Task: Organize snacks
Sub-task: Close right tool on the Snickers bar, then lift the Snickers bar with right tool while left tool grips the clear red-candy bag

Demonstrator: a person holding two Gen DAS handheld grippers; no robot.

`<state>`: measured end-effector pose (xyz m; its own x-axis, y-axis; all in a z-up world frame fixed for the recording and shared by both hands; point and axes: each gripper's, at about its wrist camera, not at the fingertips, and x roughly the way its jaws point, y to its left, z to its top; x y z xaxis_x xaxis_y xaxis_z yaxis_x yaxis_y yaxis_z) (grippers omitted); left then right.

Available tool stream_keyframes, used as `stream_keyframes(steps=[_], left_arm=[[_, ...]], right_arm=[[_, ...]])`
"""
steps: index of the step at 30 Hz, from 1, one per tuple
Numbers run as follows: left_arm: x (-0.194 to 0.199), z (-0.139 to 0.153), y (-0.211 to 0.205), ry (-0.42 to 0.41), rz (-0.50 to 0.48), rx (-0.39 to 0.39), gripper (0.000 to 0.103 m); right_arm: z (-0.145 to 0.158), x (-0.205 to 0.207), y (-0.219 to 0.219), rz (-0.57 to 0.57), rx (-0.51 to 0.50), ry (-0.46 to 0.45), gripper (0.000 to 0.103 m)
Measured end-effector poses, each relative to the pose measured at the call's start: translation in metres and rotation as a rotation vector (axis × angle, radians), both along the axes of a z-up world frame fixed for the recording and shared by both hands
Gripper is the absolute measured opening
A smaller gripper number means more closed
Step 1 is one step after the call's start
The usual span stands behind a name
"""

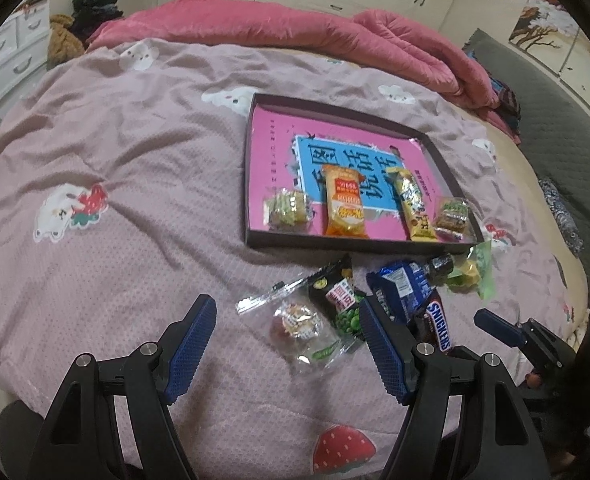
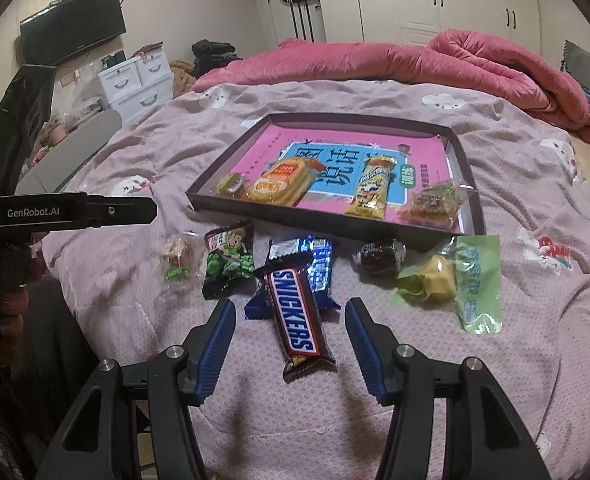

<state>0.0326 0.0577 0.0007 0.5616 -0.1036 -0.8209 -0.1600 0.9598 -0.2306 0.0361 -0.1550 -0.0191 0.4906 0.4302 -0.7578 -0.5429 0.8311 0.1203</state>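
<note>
While both grippers' fingers gape empty | tray (image 2: 469,184): 4 snacks | bedspread (image 2: 375,420): 6

Each black hand-held gripper (image 2: 291,312) has 2 blue ribbed pads (image 2: 217,344).

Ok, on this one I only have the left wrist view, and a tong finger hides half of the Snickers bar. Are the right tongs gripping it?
Observer: No. In the right wrist view the right tongs stand open. The Snickers bar lies on the bedspread between the fingers, and neither pad touches it.
Operator: Is anything under the bar?
Observer: Yes, its far end lies across the blue packet.
</note>
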Motion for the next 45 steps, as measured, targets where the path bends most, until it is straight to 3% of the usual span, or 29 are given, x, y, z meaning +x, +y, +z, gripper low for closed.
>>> stream_keyframes(steps=[13,21,29,45], left_arm=[[0.004,-0.028,-0.003,0.074,0.011,-0.025,0.075],[0.008,-0.039,-0.001,0.097,0.027,-0.054,0.075],[0.013,-0.044,-0.002,0.096,0.031,-0.061,0.075],[0.023,-0.056,-0.004,0.085,0.048,-0.086,0.074]], right_arm=[[-0.021,0.005,0.007,0.008,-0.023,0.043,0.056],[-0.032,0.01,0.009,0.008,-0.041,0.055,0.048],[-0.039,0.014,0.013,0.025,-0.06,0.052,0.032],[-0.03,0.014,0.008,0.008,-0.024,0.027,0.029]])
